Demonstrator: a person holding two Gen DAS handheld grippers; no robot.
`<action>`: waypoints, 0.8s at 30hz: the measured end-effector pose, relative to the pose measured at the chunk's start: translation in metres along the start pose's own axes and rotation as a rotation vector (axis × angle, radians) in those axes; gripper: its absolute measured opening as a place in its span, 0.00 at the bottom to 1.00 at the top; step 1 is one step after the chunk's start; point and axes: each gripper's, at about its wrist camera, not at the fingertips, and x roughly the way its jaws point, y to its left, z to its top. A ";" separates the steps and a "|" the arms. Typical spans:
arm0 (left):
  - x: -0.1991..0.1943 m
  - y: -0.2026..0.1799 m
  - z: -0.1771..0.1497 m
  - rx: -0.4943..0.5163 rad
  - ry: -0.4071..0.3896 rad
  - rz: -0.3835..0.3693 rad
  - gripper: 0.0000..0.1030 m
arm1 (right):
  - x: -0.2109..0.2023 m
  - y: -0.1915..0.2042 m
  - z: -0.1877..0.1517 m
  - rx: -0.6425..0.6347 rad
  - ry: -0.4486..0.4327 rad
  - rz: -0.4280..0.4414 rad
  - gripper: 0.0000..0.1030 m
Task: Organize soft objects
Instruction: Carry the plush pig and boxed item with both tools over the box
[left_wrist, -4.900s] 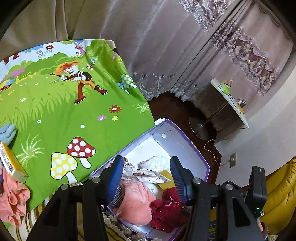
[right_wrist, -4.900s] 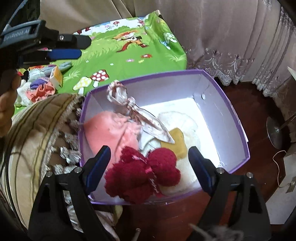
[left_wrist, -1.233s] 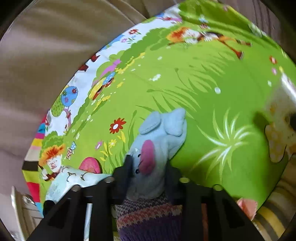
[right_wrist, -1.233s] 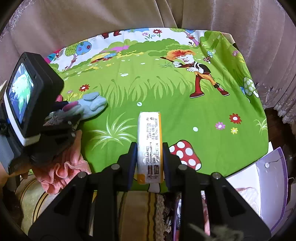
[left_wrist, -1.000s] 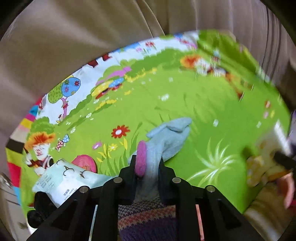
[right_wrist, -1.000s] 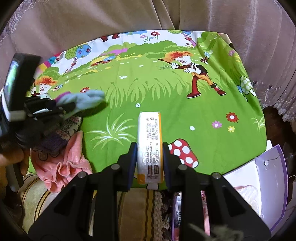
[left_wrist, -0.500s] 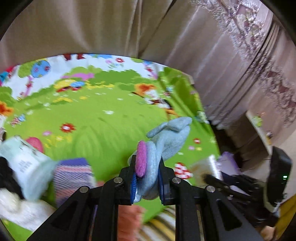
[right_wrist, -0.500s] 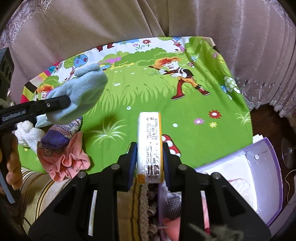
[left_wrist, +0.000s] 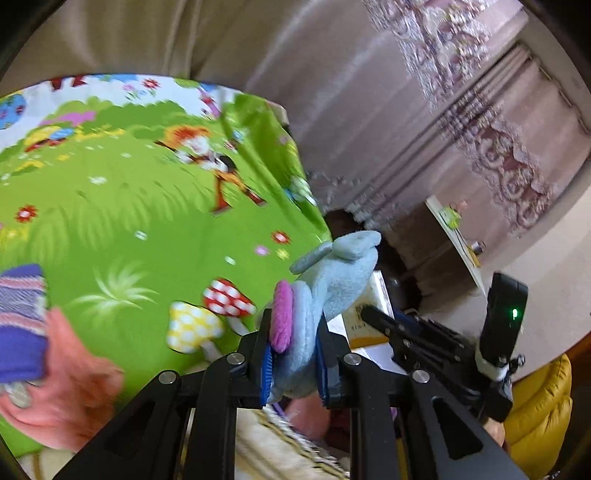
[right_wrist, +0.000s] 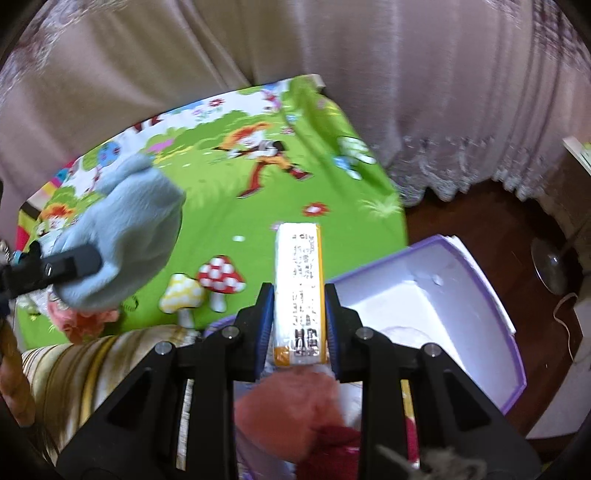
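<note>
Yellow-edged packet (right_wrist: 298, 291) in right tool (right_wrist: 299, 325); its print is too blurred to read.

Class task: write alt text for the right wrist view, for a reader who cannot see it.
The right gripper holds a white and yellow packet upright over the near edge of an open purple box holding pink and red soft items. Behind lies a green cartoon-print cloth, and at left the left gripper holds a pale blue plush toy.

The left gripper (left_wrist: 293, 354) angled downward, jaws clamped on a blue plush toy (left_wrist: 332, 273). The right gripper (right_wrist: 299, 325), apparently tilted likewise, pinched a white-and-yellow pack (right_wrist: 298, 291) between its pads.
</note>
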 end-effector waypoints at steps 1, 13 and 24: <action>0.004 -0.006 -0.002 0.010 0.013 -0.008 0.19 | -0.001 -0.006 -0.001 0.010 0.000 -0.007 0.29; 0.055 -0.069 -0.030 0.114 0.139 -0.047 0.24 | -0.011 -0.075 -0.014 0.134 -0.008 -0.101 0.29; 0.058 -0.065 -0.037 0.103 0.175 -0.055 0.69 | -0.021 -0.095 -0.015 0.189 -0.037 -0.134 0.68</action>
